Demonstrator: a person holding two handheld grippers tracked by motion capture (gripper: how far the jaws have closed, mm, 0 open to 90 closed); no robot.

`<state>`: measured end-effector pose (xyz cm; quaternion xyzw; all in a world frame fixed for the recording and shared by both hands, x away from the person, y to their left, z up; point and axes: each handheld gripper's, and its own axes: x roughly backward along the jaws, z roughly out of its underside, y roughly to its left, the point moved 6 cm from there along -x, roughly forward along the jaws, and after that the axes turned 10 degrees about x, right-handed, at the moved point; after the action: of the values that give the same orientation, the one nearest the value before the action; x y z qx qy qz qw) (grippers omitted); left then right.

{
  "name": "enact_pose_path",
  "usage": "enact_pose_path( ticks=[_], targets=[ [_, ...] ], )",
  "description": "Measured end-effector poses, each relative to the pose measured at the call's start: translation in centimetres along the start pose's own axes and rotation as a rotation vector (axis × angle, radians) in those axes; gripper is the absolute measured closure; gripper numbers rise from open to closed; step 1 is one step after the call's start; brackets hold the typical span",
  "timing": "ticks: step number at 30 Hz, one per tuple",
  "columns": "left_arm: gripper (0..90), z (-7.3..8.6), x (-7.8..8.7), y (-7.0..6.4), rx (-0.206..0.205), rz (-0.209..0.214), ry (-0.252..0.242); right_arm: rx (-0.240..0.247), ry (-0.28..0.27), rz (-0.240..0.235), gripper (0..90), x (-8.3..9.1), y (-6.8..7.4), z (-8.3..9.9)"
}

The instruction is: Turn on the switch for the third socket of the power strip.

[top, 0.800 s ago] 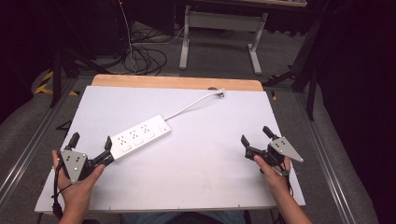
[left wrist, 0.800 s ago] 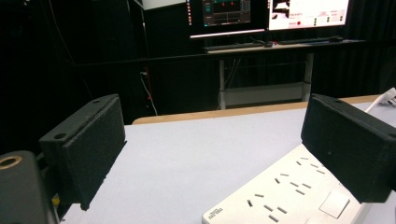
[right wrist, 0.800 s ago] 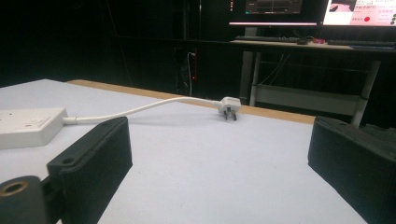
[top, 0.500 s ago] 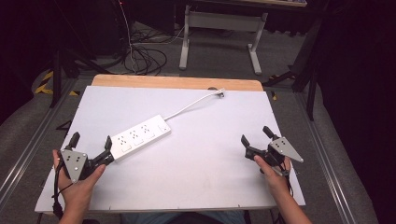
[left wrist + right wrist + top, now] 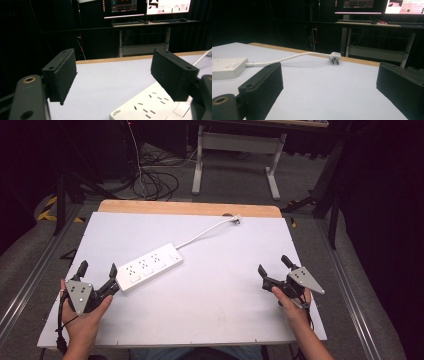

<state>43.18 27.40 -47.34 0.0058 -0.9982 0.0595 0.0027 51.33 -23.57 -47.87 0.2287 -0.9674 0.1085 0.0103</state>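
power strip (image 5: 149, 267) partly cut off in left gripper view; left gripper (image 5: 97, 271) beside it, right gripper (image 5: 272, 265) well apart, both jaws open.

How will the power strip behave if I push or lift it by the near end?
The power strip looks rigid and flat, so it should slide rather than tip or roll. Its thin cord lies in a loose curve, so it is probably floppy and will trail, dragging the plug. Smooth plastic may slip in the left tongs.

A tangle of black cables (image 5: 155, 180) lay on the grey floor beyond the desk's far edge, left of a white-legged stand (image 5: 235, 150). Lit monitors (image 5: 382, 6) glowed behind.
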Motion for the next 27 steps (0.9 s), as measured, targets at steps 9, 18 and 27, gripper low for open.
enact_pose_path(
  ticks=[9,18,27],
  targets=[
    [31.6,0.08,-0.01,0.03,0.005,0.002,0.016,-0.006,-0.003,-0.008,7.5,0.00,0.06,-0.02],
    [38.0,0.13,-0.02,0.03,-0.006,-0.003,0.020,-0.005,-0.002,-0.008,7.7,-0.02,0.03,0.00],
    [49.7,0.21,-0.05,-0.02,-0.011,0.013,0.035,-0.008,0.000,-0.010,8.0,0.00,0.07,0.01]
  ],
)
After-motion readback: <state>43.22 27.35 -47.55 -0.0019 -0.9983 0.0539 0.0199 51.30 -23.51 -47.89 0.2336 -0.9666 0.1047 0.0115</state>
